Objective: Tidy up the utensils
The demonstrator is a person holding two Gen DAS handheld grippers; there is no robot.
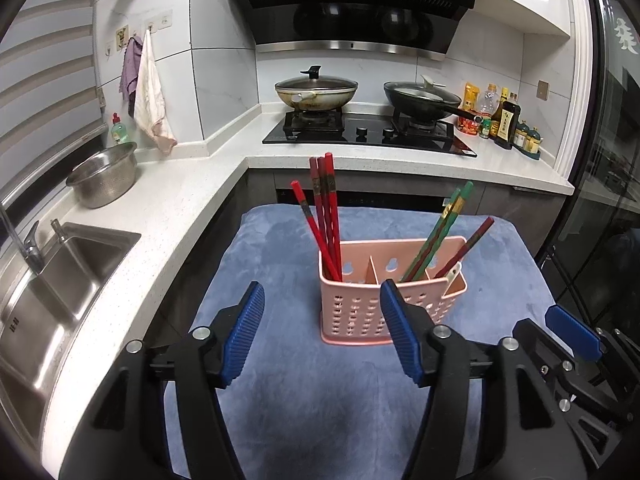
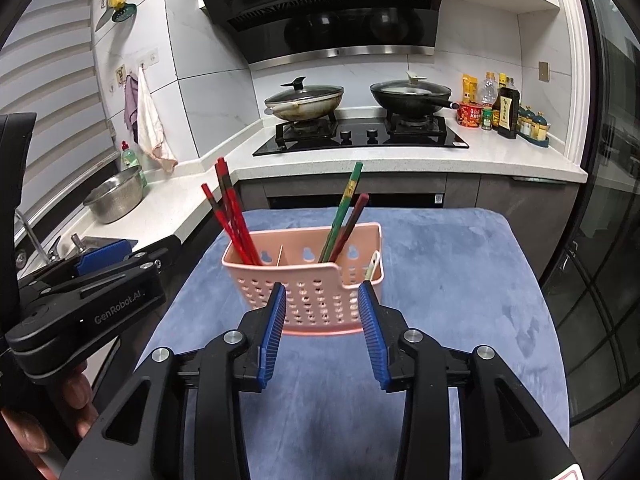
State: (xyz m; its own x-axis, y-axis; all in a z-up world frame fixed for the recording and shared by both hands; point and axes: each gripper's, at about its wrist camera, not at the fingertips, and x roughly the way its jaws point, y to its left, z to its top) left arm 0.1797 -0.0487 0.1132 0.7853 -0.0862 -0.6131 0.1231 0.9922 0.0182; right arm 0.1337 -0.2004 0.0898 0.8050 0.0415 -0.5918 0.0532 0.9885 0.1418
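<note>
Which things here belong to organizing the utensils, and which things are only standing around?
Belongs to the job:
pink holder
red chopsticks
green chopsticks
dark red chopstick

Only standing around:
steel colander
lidded wok
black pan
sauce bottles
hanging cloths

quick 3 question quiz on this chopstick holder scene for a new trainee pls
1. True or false: the red chopsticks stand in the left compartment of the pink holder.
2. Which compartment holds the green chopsticks? A) left B) middle C) none, they lie on the blue cloth
3. Fill in: the left gripper and right gripper both have their jaws ____, holding nothing.

Key: 1 true. 2 B, the middle one; a darker chopstick leans in the narrow right compartment, beside a pale utensil I cannot identify. 3 open.
</note>
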